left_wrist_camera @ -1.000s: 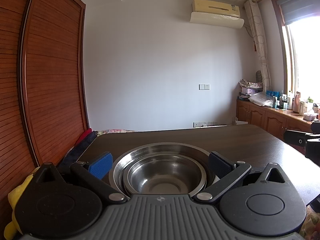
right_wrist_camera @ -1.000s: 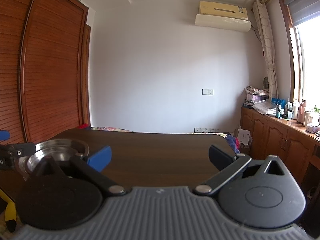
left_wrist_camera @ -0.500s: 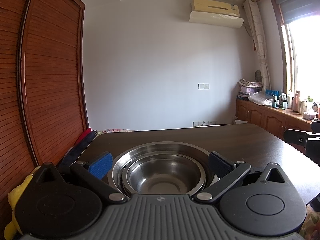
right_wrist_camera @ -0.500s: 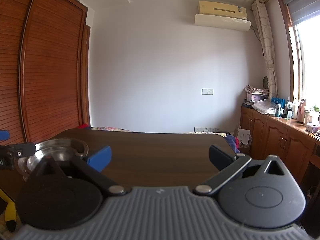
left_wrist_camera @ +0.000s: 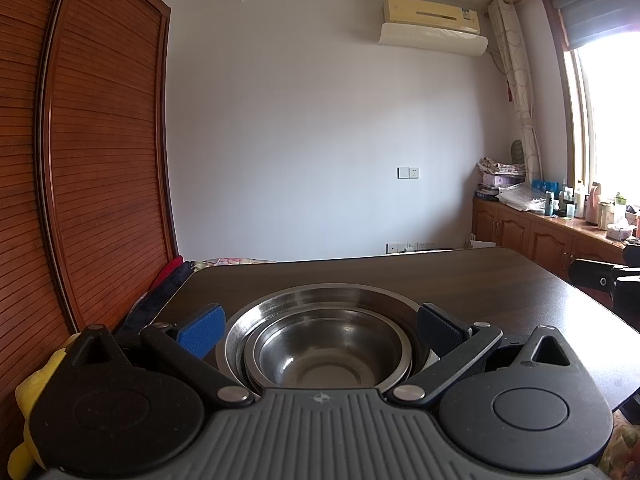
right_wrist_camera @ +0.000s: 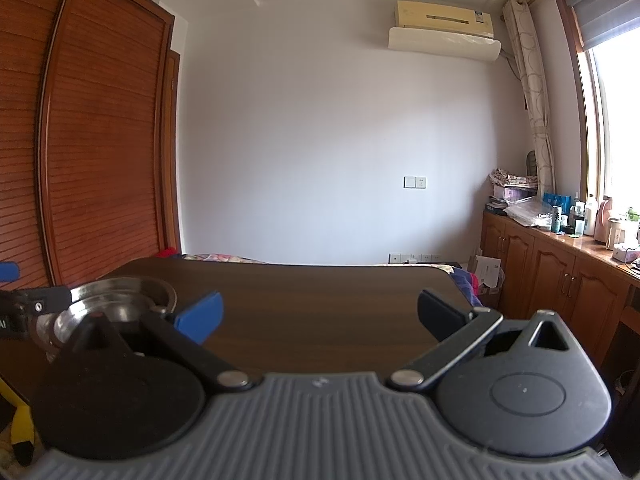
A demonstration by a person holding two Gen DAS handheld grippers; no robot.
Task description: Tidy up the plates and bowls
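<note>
Nested steel bowls (left_wrist_camera: 320, 300) stand on the dark wooden table (left_wrist_camera: 460, 276), a smaller bowl (left_wrist_camera: 328, 356) inside a wider one. My left gripper (left_wrist_camera: 320, 326) is open, its blue fingertip and black fingertip flanking the stack's rim at both sides. In the right wrist view the same bowls (right_wrist_camera: 120, 296) sit at the far left, with the left gripper's finger (right_wrist_camera: 44, 300) beside them. My right gripper (right_wrist_camera: 320, 312) is open over bare table (right_wrist_camera: 320, 280) with nothing between its fingers. Part of it shows at the right edge of the left wrist view (left_wrist_camera: 600, 280).
A tall louvered wooden wardrobe (left_wrist_camera: 100, 160) runs along the left. A yellow soft toy (left_wrist_camera: 32, 396) and dark clothing (left_wrist_camera: 168, 280) lie off the table's left side. A low cabinet (right_wrist_camera: 560, 280) with bottles stands under the window at the right.
</note>
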